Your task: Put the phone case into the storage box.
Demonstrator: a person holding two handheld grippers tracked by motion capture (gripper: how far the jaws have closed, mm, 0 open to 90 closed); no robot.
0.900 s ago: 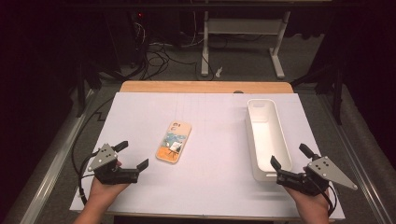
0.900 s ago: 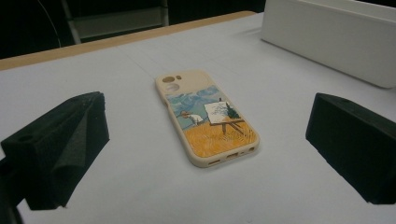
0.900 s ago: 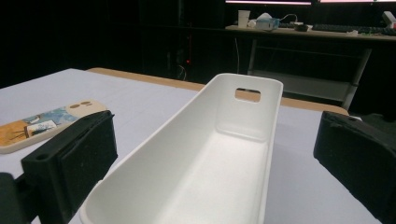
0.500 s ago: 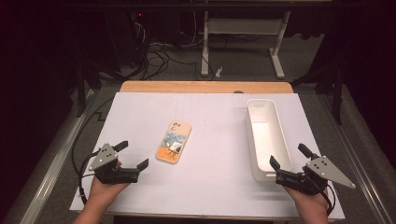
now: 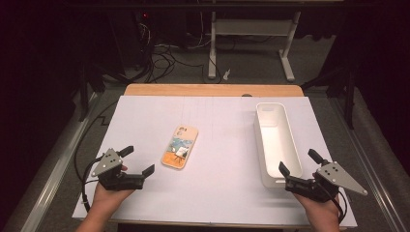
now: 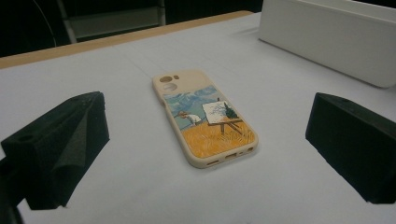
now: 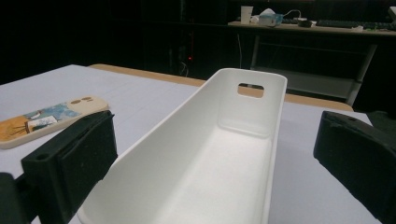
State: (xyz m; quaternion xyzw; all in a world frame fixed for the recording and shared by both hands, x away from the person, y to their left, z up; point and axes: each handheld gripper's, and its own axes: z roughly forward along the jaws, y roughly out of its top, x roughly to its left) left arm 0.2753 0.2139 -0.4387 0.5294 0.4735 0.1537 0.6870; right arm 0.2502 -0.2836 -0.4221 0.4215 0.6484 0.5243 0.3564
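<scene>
the left gripper (image 5: pixel 138 162) sits near the front of the table (image 5: pixel 217 203), its jaws spread wide and empty, just short of the phone case (image 5: pixel 180 146), and the right gripper (image 5: pixel 300 166) is spread the same way at the near end of the white bin (image 5: pixel 283 145). the phone case lies flat to the left of the bin, well apart from it, picture side up. beyond the bin the wooden table edge (image 5: pixel 212 90) shows.

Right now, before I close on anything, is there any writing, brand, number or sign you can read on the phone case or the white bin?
None can be read.
Phone case: a painted scene of a painter at an easel in a yellow field, no lettering.
White bin: plain walls, no label.
Items on the far desk: too small and blurred to read.
</scene>
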